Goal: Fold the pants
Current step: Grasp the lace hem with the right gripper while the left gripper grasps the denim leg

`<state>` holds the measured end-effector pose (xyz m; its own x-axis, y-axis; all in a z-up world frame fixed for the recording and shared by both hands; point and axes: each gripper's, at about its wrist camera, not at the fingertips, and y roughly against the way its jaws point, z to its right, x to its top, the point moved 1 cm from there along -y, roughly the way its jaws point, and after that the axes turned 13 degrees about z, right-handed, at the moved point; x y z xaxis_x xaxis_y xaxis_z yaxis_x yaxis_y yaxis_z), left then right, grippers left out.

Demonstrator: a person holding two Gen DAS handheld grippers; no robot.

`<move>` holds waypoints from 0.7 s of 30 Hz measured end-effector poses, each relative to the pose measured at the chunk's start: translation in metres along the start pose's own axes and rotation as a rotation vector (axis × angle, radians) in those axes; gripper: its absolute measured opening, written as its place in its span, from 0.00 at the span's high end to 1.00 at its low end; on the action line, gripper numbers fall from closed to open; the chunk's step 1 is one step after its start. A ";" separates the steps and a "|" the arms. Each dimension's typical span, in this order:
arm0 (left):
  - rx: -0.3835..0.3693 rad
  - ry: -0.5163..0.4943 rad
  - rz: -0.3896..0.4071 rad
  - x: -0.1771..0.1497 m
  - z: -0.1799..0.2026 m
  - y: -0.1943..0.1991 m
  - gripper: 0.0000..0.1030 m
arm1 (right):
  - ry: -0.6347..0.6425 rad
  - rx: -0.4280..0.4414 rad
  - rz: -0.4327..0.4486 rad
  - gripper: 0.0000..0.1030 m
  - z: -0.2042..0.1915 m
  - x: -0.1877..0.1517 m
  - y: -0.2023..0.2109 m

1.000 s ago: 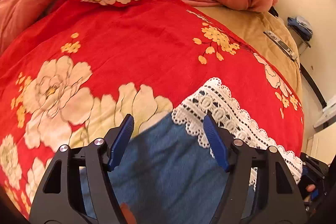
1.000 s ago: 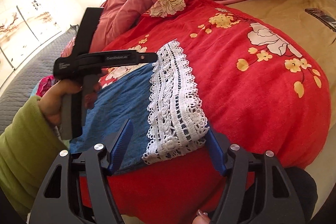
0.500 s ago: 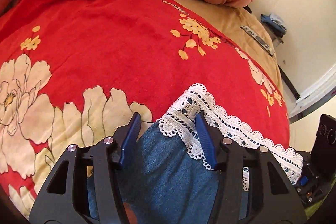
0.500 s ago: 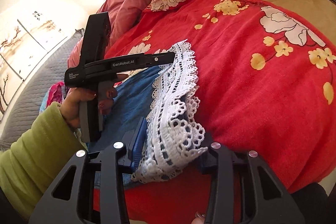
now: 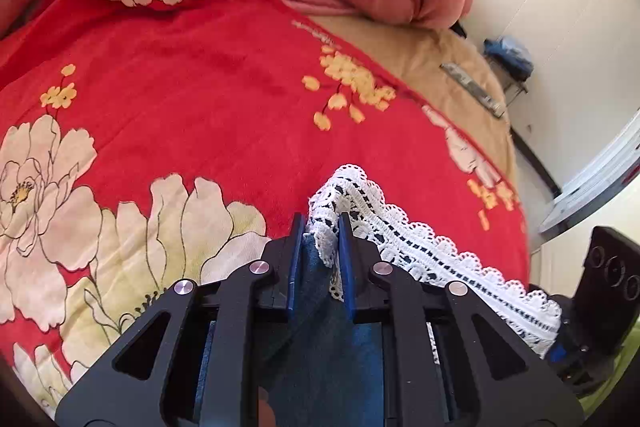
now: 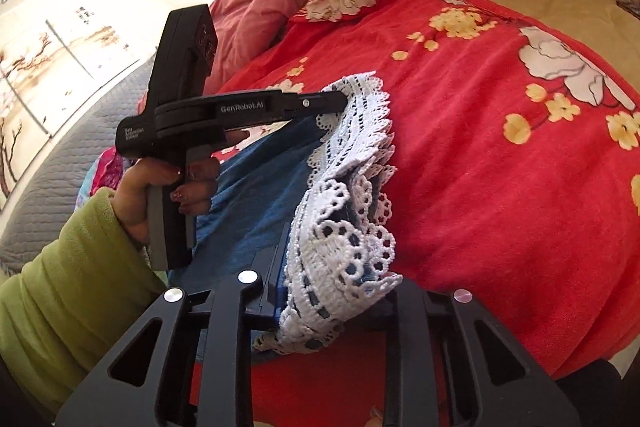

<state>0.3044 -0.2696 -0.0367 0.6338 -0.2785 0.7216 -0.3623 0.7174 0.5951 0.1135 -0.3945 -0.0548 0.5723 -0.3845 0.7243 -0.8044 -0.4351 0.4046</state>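
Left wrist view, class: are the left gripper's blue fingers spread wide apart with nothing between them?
No: the left gripper has its blue fingers pinched on the lace hem of the pants.

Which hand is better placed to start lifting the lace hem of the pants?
Left. The left gripper is already shut on the lace hem corner. The right gripper jaws are closing, with the bunched lace between them, so its grip looks less settled.
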 end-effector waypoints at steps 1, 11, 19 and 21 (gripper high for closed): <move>-0.003 0.005 0.012 0.002 -0.001 0.004 0.91 | 0.009 0.006 0.006 0.78 -0.002 0.000 0.000; -0.111 0.074 0.200 0.013 -0.007 0.096 0.91 | 0.235 0.103 0.122 0.79 -0.073 0.007 0.026; -0.048 0.160 0.274 -0.010 -0.049 0.161 0.91 | 0.351 0.235 0.064 0.79 -0.154 0.006 -0.006; -0.016 0.195 0.271 -0.020 -0.064 0.167 0.91 | 0.375 0.242 0.033 0.79 -0.167 0.000 -0.019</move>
<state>0.2748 -0.1035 0.0263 0.6354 0.0504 0.7705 -0.5258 0.7591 0.3839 0.1024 -0.2502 0.0312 0.4134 -0.0987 0.9052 -0.7351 -0.6229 0.2678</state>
